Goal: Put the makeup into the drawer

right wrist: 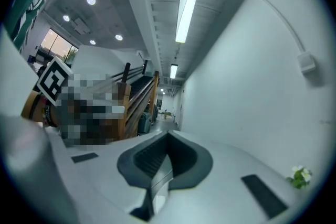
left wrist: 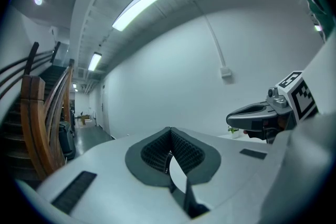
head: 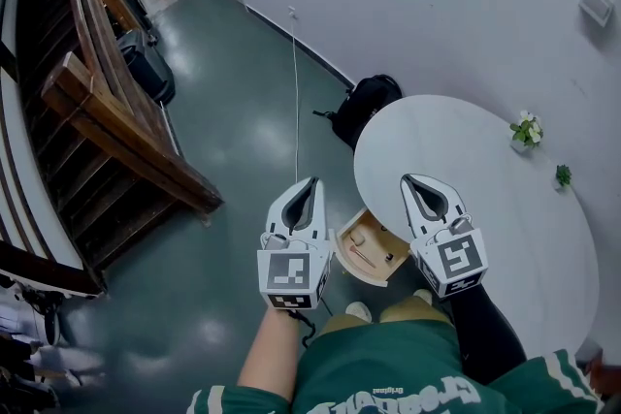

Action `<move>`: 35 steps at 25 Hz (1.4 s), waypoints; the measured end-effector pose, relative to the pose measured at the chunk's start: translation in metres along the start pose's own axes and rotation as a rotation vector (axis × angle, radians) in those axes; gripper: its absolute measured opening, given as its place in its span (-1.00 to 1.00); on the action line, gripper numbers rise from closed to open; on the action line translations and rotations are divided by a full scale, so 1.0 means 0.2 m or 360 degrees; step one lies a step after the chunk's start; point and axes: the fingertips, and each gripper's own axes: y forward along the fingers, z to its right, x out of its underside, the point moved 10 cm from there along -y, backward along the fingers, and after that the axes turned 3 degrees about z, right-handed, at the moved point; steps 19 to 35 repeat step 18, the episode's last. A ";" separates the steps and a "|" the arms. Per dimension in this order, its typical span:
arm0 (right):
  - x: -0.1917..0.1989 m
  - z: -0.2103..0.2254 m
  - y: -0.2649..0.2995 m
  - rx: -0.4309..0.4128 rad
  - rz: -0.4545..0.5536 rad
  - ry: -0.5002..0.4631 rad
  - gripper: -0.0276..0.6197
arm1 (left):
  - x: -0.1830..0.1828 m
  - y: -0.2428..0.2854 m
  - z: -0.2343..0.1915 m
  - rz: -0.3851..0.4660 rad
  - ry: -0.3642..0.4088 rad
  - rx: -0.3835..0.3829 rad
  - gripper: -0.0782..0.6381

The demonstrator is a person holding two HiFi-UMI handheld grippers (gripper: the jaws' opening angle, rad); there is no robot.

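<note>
Left hand-held gripper (head: 310,181) and right hand-held gripper (head: 408,180) are hovering, jaws pressed together, empty. Drawer (head: 375,279) is jutting open from surface (head: 505,208); reddish stick (head: 363,256) is lying inside, long axis roughly left-right.

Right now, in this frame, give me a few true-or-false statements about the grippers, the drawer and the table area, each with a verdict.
1. The right gripper has its jaws together with nothing between them. True.
2. The left gripper holds a makeup item. False: its jaws are together and empty.
3. The wooden drawer stands open. True.
4. The black bag sits on the round table. False: it lies on the floor beside the table.
</note>
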 end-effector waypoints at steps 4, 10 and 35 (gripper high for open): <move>0.00 -0.01 -0.01 0.0003 0.0011 0.0010 -0.91 | 0.01 -0.02 0.00 -0.0002 0.0004 -0.0002 -0.78; -0.01 -0.01 -0.03 0.0021 -0.0003 0.0007 -0.91 | 0.00 -0.04 0.01 0.0003 0.0003 0.0003 -0.78; -0.02 0.00 -0.06 0.0045 0.0005 0.0018 -0.91 | 0.00 -0.06 0.02 0.0007 0.0011 0.0003 -0.78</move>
